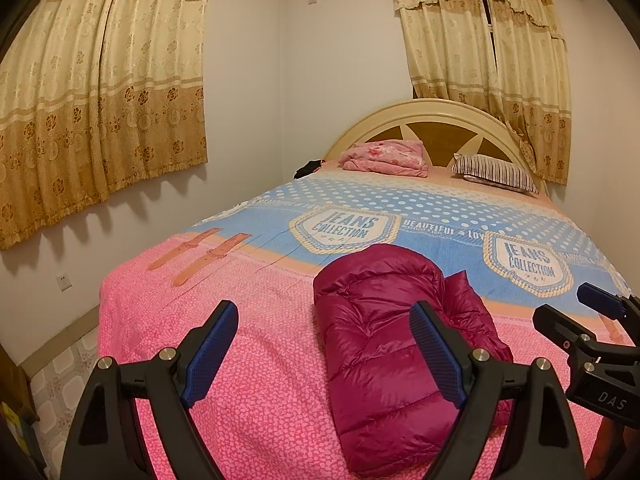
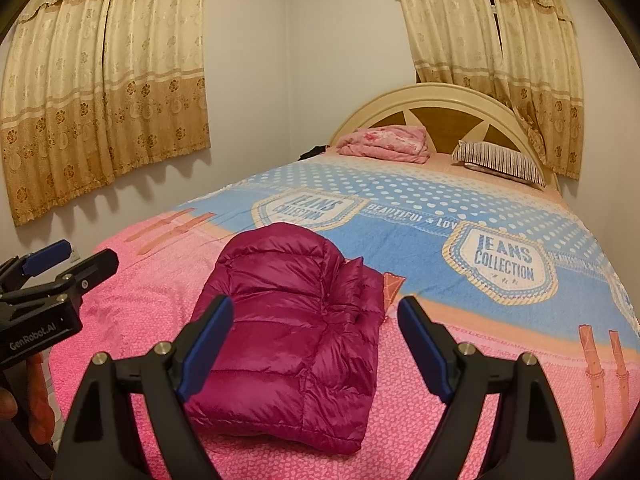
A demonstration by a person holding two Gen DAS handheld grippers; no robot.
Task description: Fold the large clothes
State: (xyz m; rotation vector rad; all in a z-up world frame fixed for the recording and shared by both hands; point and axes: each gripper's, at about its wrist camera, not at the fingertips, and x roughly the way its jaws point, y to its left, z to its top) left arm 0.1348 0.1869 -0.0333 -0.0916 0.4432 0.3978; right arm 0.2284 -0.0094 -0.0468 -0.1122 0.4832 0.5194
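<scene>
I stand at the near end of a bed (image 1: 256,320) in a small bedroom with plain white walls (image 1: 328,80). Its cover is pink near me and blue with white dots farther off, printed "JEANS COLLECTION". At the far end rises an arched cream headboard (image 1: 436,110); a folded pink quilt (image 1: 386,158) and a striped pillow (image 1: 496,172) lie before it. Gold floral curtains (image 1: 100,92) hang on the left wall, and another pair (image 1: 488,68) behind the headboard. A wall socket (image 1: 64,281) sits low on the left, above pale patterned floor tiles (image 1: 60,384). Warm indoor light.
</scene>
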